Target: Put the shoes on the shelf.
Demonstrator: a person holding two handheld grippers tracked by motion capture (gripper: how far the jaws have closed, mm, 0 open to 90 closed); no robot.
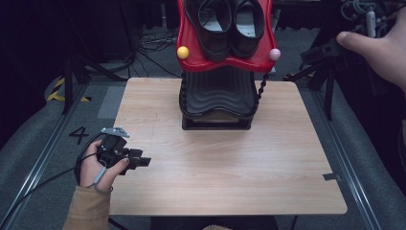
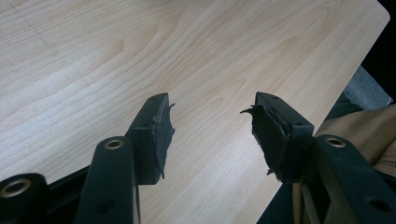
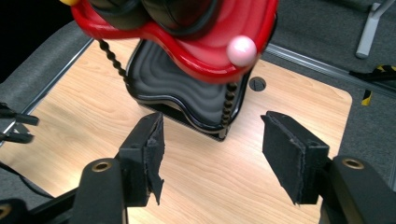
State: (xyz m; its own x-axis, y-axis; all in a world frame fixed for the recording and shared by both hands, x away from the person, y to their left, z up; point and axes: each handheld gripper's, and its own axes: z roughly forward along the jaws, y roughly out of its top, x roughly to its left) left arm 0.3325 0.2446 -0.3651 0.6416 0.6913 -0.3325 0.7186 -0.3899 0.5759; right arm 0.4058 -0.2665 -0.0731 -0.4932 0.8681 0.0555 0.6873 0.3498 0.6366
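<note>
Wooden surface (image 1: 215, 172) carries a shoe rack (image 3: 187, 42) at twelve o'clock; we keep both wide, empty claws, left claw (image 2: 210, 135) and right claw (image 3: 212, 154), level.

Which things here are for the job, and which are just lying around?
For the job:
black shoes
red shelf
black shelf
right claw, open
left claw, open

Just around:
wooden table
stand legs
floor cables

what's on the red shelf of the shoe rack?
A pair of black shoes sits side by side on the red shelf, toes toward the front edge. The heels are cut off by the frame. The black shelf below looks bare.
</note>
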